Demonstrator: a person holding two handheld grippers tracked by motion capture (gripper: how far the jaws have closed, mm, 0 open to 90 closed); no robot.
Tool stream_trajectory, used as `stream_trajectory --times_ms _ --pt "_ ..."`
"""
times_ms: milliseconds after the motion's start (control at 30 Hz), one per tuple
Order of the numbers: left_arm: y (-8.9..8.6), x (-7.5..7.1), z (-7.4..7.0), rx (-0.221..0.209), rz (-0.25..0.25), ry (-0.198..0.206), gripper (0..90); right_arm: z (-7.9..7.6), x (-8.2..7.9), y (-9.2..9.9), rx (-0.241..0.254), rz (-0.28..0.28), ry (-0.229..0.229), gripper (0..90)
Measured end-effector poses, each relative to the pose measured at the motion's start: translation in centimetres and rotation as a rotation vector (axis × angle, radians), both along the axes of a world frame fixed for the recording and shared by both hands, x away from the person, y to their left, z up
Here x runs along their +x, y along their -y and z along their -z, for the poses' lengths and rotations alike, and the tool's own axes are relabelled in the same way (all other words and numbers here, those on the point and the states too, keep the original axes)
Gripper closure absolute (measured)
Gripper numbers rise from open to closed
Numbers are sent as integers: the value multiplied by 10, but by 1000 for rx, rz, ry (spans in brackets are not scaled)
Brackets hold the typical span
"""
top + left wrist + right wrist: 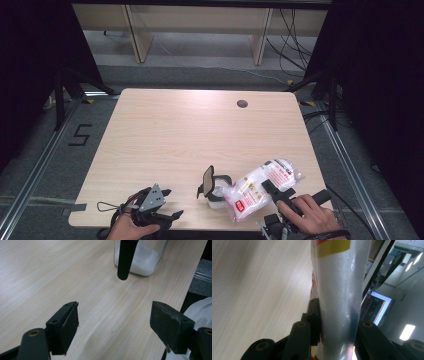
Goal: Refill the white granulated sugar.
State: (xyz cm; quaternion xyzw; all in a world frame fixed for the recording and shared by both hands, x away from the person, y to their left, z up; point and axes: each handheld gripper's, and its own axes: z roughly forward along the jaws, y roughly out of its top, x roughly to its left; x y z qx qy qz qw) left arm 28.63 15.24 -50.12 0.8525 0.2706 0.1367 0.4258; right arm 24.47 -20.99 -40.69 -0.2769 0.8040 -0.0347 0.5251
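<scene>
A clear plastic bag [252, 189] of white powder with red print lies tilted at the table's front right, its lower end against a small glass jar [216, 194]. The jar holds white powder [147, 262], and its black flip lid [207, 181] stands open. My right gripper [272, 191] is shut on the bag's side. In the right gripper view the bag [337, 277] is squeezed between the jaws of that gripper [337, 322]. My left gripper [172, 202] rests open at the front left, pointing toward the jar. Nothing is between the jaws of that gripper [115, 325], and the lid [125, 260] hangs ahead.
The wooden table [190, 135] has a round cable hole [242, 104] near its far right. The front edge runs just below both hands. Black curtains stand on both sides, with floor rails beside the table. A lit monitor [375, 307] glows beyond the table edge.
</scene>
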Motion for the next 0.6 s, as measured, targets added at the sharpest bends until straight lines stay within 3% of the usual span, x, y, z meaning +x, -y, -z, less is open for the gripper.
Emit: stream_trajectory --times_ms 600 --pt "0 0 0 14 1 7 227 0 1 0 9 2 -8 740"
